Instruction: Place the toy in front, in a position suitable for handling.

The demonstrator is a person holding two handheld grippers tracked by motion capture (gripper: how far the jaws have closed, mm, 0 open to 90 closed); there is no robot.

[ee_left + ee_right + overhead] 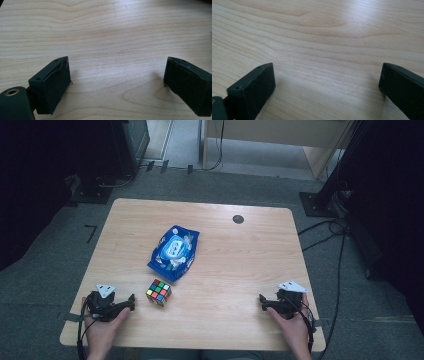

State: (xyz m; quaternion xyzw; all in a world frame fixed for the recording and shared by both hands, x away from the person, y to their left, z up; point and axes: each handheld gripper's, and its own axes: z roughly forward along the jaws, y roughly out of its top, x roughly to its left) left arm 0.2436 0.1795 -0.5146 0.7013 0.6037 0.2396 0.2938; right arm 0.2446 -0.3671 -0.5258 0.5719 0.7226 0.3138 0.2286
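Note:
A colourful puzzle cube sits on the wooden table, near the front and left of centre. Just behind it lies a blue packet of wipes, angled away. My left gripper rests at the front left, its jaws pointing right toward the cube and a short gap from it. In the left gripper view the left gripper stands open over bare wood. My right gripper rests at the front right, pointing left. The right gripper is open too, with nothing between its jaws.
A small dark round cap is set in the table near the back edge. Black stands and cables lie on the grey floor to the right. More dark equipment stands at the back left.

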